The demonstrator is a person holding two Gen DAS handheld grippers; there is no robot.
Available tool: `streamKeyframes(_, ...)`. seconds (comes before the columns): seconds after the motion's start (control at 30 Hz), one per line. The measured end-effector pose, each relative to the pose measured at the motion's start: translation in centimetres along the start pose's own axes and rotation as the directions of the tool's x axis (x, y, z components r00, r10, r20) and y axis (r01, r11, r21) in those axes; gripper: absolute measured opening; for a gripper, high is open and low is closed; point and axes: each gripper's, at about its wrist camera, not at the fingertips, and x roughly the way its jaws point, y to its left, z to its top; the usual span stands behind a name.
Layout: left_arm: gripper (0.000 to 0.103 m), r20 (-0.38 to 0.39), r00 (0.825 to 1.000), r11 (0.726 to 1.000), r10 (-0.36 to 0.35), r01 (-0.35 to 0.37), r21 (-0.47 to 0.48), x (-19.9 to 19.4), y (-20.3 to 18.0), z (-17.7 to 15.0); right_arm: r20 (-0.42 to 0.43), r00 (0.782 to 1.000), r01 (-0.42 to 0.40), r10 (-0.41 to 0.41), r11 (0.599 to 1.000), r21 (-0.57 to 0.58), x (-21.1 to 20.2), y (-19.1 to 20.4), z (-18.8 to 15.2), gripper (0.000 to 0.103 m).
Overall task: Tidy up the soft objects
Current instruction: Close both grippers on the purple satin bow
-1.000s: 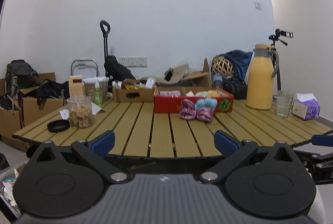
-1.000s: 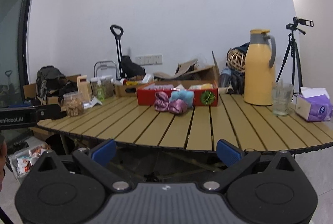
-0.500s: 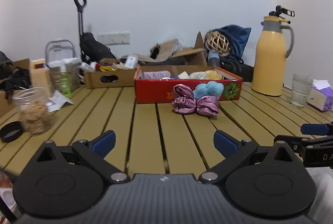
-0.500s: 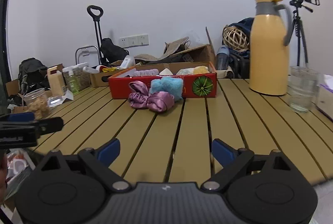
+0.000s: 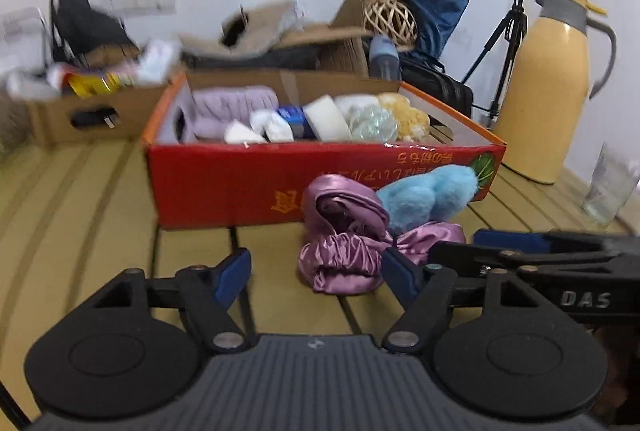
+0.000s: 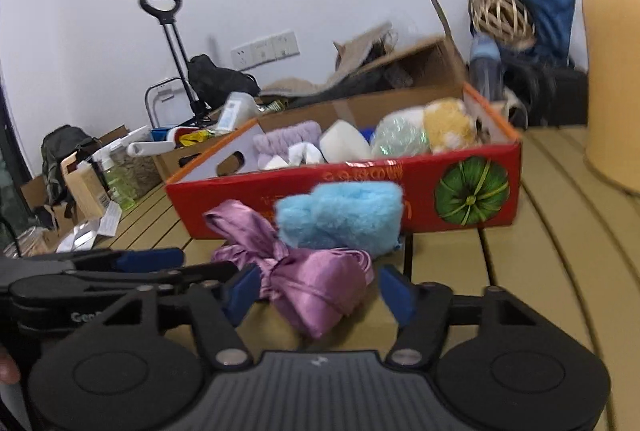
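On the slatted wooden table a red cardboard box stood open at the middle, its near wall printed with a green pumpkin at the right end. Inside it lay soft things packed side by side: a lilac knitted piece at the left, white sponges in the middle, and a pale green mesh puff touching a yellow fluffy item at the right. Far right of the box stood a tall yellow thermos jug, with a drinking glass nearer on the right. Behind the box, to the left, sat a brown cardboard tray of blurred clutter.

Just in front of the box's near wall lay the loose soft objects, touching one another: a purple satin scrunchie bundle on the table, and a fluffy light-blue item resting behind and partly upon it.

Nearest the cameras, the left gripper was spread wide and held nothing, the purple bundle lying just beyond its right finger. The right gripper was likewise spread wide, its blue pads flanking the near end of the satin bundle; whether they touched it could not be told.
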Motion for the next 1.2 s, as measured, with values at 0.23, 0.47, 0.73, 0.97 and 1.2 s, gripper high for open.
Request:
streamKeyframes(0.23, 0.017, 0.019, 0.993, 0.993, -0.116, 0.117, -0.036, 0.3, 0.8, -0.5, -0.034, 0.996, -0.084, 0.087, 0.993, 0.085, 1.7, -1.7, 0.0, 0.036)
streamKeyframes(0.47, 0.013, 0.050, 0.994, 0.993, -0.098, 0.101, -0.066, -7.6, -2.1, -4.1, -0.055, 0.986, -0.155, 0.158, 0.986, 0.059, -4.1, 0.0, -2.3, 0.020)
streamKeyframes(0.73, 0.013, 0.130, 0.985, 0.990, -0.112, 0.123, -0.075, -18.7, -6.5, -8.4, -0.008, 0.985, -0.170, 0.170, 0.985, -0.029, -15.9, 3.7, -6.3, 0.020)
streamKeyframes(0.97, 0.013, 0.223, 0.966, 0.989, -0.133, 0.145, -0.036, -23.7, -9.2, -8.9, 0.088, 0.984, -0.149, 0.157, 0.985, -0.087, -23.0, 5.8, -7.4, 0.020)
streamKeyframes(1.2, 0.013, 0.253, 0.953, 0.986, -0.167, 0.168, 0.019, -23.3, -9.7, -6.6, 0.137, 0.980, -0.131, 0.143, 0.986, -0.099, -23.8, 5.5, -6.0, 0.020)
